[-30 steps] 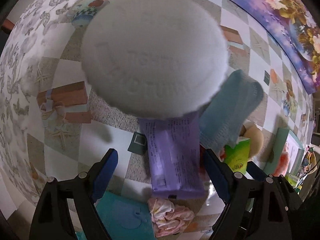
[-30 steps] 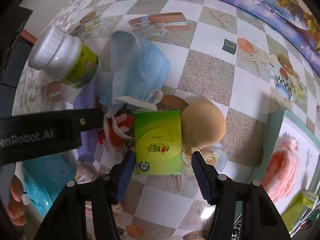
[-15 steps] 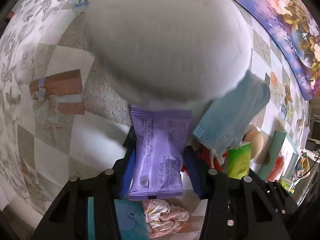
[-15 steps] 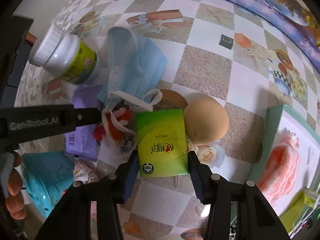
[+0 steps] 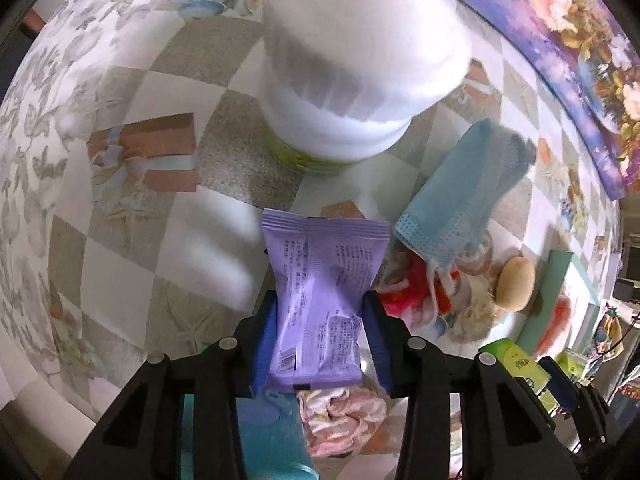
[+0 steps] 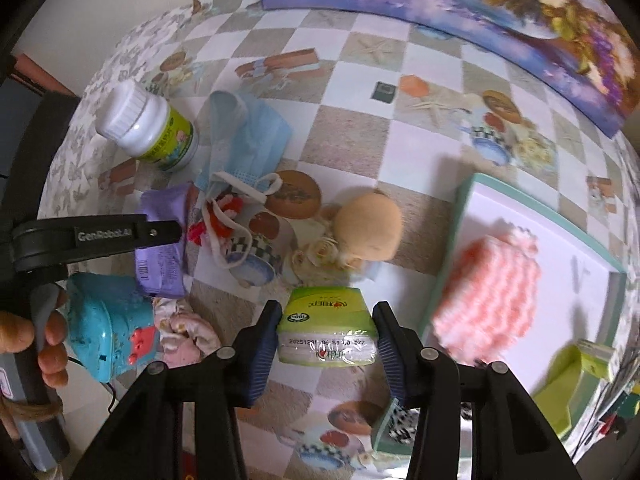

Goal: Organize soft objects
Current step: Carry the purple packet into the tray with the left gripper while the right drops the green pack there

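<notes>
My left gripper point(image 5: 320, 344) is shut on a purple wipes packet point(image 5: 320, 300), held just above the table; the packet also shows in the right wrist view point(image 6: 160, 248). My right gripper point(image 6: 326, 344) is shut on a green tissue pack point(image 6: 326, 328), lifted off the table near a teal-rimmed white tray point(image 6: 560, 248) that holds a pink fluffy cloth point(image 6: 486, 292). A blue face mask point(image 6: 248, 140), a tan sponge ball point(image 6: 368, 228), a red-and-white yarn item point(image 6: 218, 220) and a pink scrunchie point(image 6: 184, 332) lie on the checkered tablecloth.
A white-capped green bottle point(image 6: 148, 128) stands at the left, looming large in the left wrist view point(image 5: 360, 64). A turquoise plastic toy point(image 6: 108, 328) sits at the near left. A floral picture point(image 6: 480, 4) borders the back. Green packs point(image 6: 572, 372) lie in the tray's near corner.
Both grippers closed on their packs and lifted them. The right gripper moved back and right toward the tray with the green pack. The left pulled back from the bottle with the purple packet.
</notes>
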Tool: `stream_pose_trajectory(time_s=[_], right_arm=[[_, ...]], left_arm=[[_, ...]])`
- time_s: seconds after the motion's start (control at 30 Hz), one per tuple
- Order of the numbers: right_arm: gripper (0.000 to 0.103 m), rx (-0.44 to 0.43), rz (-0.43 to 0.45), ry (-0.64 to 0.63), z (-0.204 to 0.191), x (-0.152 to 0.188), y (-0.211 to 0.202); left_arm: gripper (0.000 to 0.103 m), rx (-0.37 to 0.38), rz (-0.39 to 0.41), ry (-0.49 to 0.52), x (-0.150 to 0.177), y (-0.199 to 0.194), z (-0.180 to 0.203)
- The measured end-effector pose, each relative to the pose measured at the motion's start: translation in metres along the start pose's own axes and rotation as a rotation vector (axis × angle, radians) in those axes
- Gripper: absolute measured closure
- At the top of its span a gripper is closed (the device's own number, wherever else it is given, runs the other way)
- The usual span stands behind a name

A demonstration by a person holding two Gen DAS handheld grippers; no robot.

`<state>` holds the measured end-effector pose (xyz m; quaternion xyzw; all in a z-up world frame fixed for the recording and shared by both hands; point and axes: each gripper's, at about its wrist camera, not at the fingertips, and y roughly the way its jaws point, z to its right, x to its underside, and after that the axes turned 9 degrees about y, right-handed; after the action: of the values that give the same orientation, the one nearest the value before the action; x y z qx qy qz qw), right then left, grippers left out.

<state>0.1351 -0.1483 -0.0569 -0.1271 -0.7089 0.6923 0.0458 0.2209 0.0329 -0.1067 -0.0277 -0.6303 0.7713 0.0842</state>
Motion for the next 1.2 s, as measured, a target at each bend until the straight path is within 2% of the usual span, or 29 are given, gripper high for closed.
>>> stream_pose_trajectory(time_s=[0.2,0.37,0.6,0.93,1.2], right_arm=[[0.053,-0.006,0.039,0.015,0.014,0.008,-0.030],[0.053,0.006,0.066,0.032,0.032,0.018,-0.062],[0.053,0.036,0.085,0.117,0.091,0.029,-0.083],[0.053,0.105,0.073,0.255,0.190,0.057,-0.090],[0.053,0.113,0.057,0.336,0.239,0.070,-0.090]], left_arm=[[0.060,-0.002,0.063,0.021,0.014,-0.036,0.012],[0.060,0.000,0.116,0.066,0.027,-0.067,0.042],[0.060,0.036,0.114,0.170,0.042,-0.087,0.079],[0.059,0.111,0.047,0.358,0.073,-0.064,0.195],[0.058,0.140,-0.007,0.461,0.098,-0.038,0.264]])
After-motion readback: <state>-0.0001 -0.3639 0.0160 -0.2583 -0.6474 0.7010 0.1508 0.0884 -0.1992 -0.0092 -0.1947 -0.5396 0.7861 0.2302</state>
